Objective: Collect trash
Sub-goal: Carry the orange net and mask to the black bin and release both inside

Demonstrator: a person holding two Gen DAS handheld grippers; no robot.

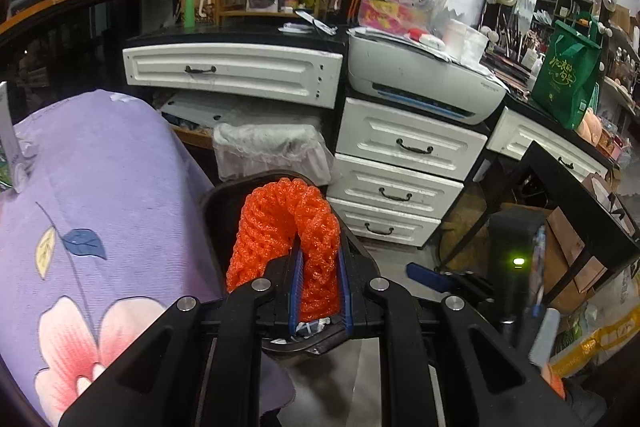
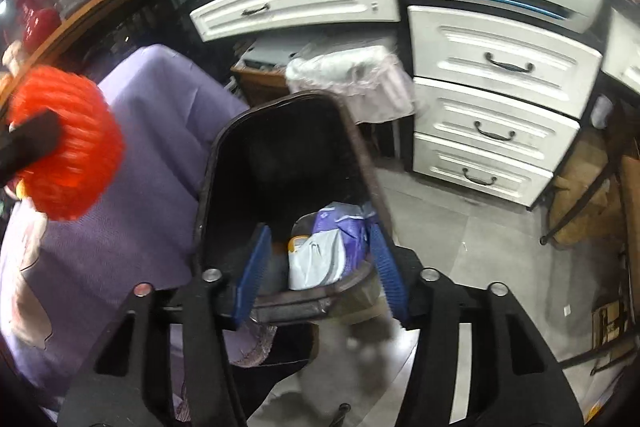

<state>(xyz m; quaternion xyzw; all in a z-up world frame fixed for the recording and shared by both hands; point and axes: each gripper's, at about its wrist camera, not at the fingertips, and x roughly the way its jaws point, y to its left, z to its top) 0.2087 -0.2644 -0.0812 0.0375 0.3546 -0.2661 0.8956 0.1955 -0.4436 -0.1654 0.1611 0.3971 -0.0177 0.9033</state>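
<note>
A purple flowered cloth [image 1: 100, 187] lies at the left. The left gripper [image 1: 320, 287] pinches an orange foam net [image 1: 288, 227] between its blue pads; the net loops up and forward from the jaws, above the near part of a black bin [image 2: 224, 163]. Further right, the right gripper [image 2: 320, 267] has its jaws spread, with nothing pressed between them, over the bin's near rim. A crumpled white and purple wrapper [image 2: 332, 247] lies inside the bin below them. White drawers [image 2: 492, 99] stand to the right.
</note>
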